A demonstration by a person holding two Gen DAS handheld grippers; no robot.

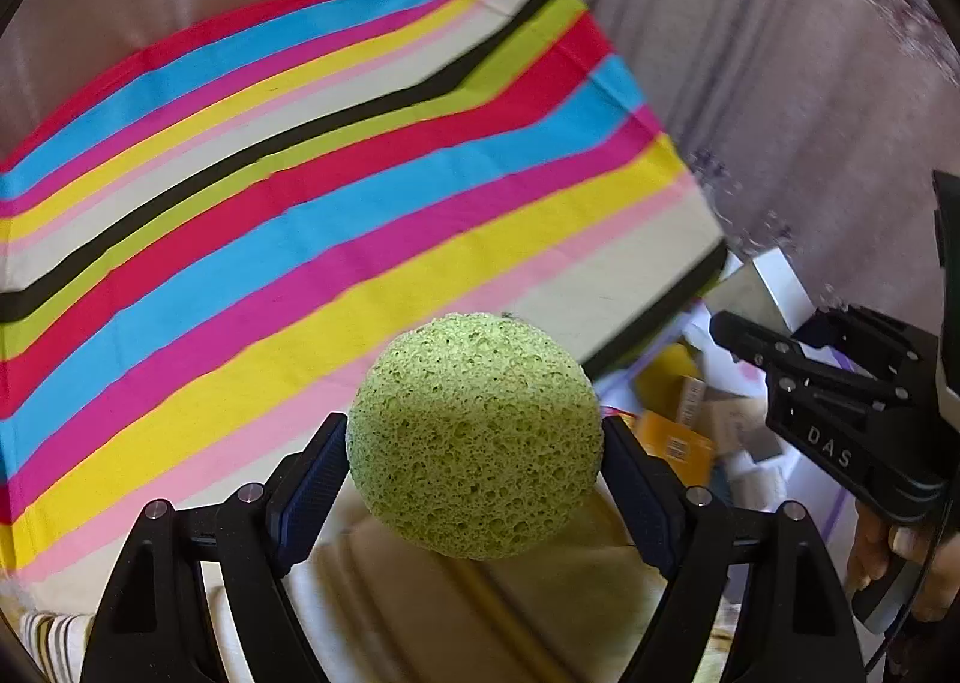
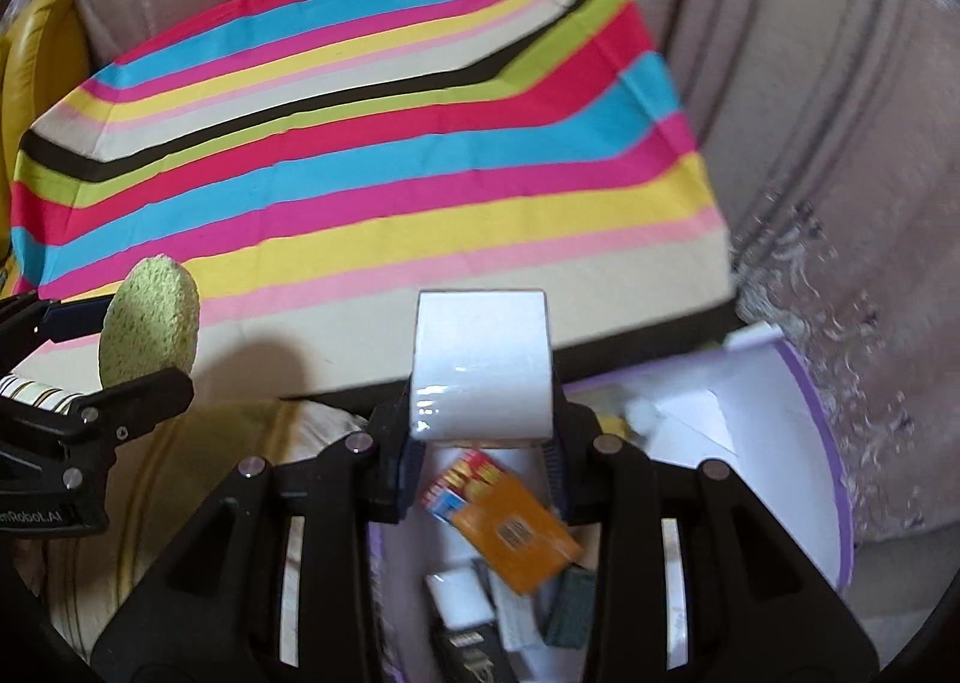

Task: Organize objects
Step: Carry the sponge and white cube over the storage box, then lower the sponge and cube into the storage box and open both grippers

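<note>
Carrying step, by the look of it: two items lifted, a place still to be chosen for each.

Left gripper [image 1: 474,452]: jaws wide, pressed on either flank of a green sponge [image 1: 475,446], a flattish round one (edge-on and oval in the right wrist view). Held clear above the striped cloth [image 1: 300,191], over its near edge. Best kept at this light squeeze; more would only crush the foam and let it spring out on release. Better lowered until it rests on the cloth before the jaws part.

Right gripper [image 2: 480,431]: jaws nearly closed, clamped on the lower end of a white block [image 2: 480,359] in glossy wrap, upper end standing free beyond the fingertips. Poised off the cloth's near right corner, directly above a white box with purple trim [image 2: 828,467] that holds an orange packet [image 2: 516,533] and other small items. Slippery wrap and a low grip, so no quick tilting; level travel, then a gentle set-down.

Pose: both grippers angled steeply down toward the cloth, side by side, the right one just off the cloth's right edge in the left wrist view, a hand [image 1: 894,557] wrapped round its handle. Enough gap between the two to avoid a knock, provided neither swings inward.
</note>
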